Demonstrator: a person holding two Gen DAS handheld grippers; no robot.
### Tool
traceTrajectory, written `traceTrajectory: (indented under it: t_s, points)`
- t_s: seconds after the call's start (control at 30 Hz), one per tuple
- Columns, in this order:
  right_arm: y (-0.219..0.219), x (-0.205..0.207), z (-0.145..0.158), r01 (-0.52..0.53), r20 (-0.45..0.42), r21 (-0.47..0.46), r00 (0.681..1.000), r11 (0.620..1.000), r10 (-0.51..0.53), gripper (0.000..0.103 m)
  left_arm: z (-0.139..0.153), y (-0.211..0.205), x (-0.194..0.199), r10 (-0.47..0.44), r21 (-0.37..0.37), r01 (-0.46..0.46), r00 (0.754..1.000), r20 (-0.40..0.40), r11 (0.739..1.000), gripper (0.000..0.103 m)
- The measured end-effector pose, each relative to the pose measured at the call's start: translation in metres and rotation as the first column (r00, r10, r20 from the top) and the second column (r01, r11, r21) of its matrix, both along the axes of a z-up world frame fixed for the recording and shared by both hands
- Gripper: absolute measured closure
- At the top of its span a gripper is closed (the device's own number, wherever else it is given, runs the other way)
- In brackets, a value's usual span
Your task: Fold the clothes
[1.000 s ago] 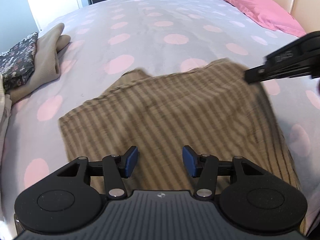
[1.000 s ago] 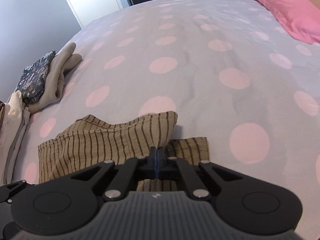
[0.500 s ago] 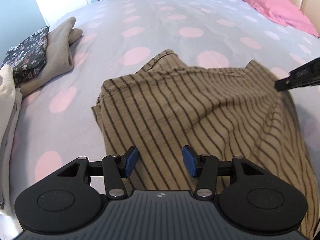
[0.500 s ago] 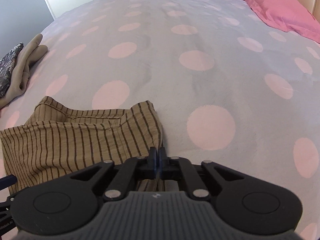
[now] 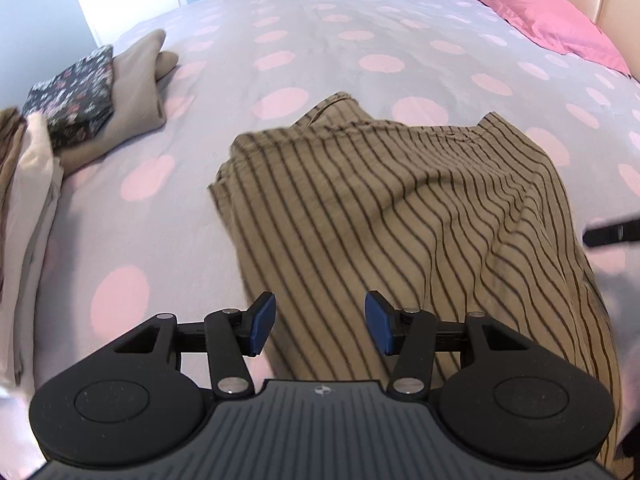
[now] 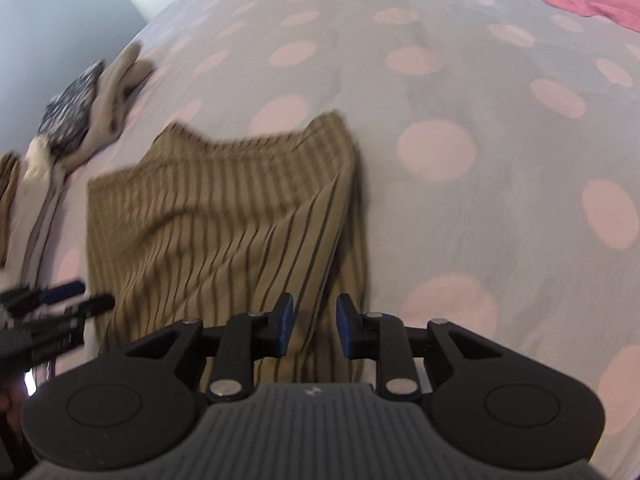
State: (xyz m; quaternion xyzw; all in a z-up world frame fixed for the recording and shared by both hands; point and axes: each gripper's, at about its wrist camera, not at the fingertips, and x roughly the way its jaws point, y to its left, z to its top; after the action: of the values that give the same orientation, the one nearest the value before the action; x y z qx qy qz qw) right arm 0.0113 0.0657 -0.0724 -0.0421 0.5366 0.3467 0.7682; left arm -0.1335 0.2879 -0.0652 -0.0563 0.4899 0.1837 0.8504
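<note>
Releasing the fold, we judge. Our right hand-held gripper (image 6: 311, 326) hangs over the near right edge of the striped garment (image 5: 400, 216), jaws opening, cloth below the gap but neither pad pressing it. Our left hand-held gripper (image 5: 320, 328) hovers spread wide over the garment's near left edge, pinching nothing. One striped garment lies on the bed (image 5: 320, 40), doubled over and still rumpled, its far corners poking up toward 12 o'clock; likely laid centrally to leave working room all round. At 10 o'clock sits the stack of done pieces: one floral piece (image 5: 72, 108) atop one beige piece (image 5: 136, 92), pale cloth (image 5: 36, 184) nearer us, count unclear. One pink pillow (image 5: 532, 12) at 1 o'clock. Two grippers, both free.
</note>
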Motion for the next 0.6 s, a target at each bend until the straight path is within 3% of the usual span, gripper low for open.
traceTrajectory:
  t_s: [0.1,0.2,0.37,0.5,0.6]
  points:
    - [0.0,-0.017,-0.014,-0.074,-0.032,-0.023,0.997,0.997,0.073,0.075,0.0,0.002,-0.013,0.021,-0.034,-0.021,1.0,-0.008,0.999,0.055]
    - [0.0,-0.03,-0.019,-0.106,-0.003,-0.024,0.994,0.994,0.106,0.101,-0.003,0.001,-0.02,0.023,-0.038,-0.024,0.999,-0.024,0.999,0.055]
    - [-0.01,-0.039,0.003,-0.112,0.064,0.027,0.992,0.993,0.11,0.103,-0.004,-0.005,-0.032,-0.002,-0.022,0.001,0.999,-0.032,1.0,0.056]
    - [-0.019,-0.039,0.003,-0.056,0.093,-0.074,0.994,0.996,0.063,0.103,-0.005,-0.011,-0.037,-0.026,-0.022,0.025,0.999,-0.041,0.999,0.057]
    - [-0.024,-0.036,-0.006,-0.043,0.087,-0.096,0.995,0.994,0.052,0.103,-0.009,-0.016,-0.039,-0.047,-0.027,0.046,0.997,-0.053,0.999,0.057]
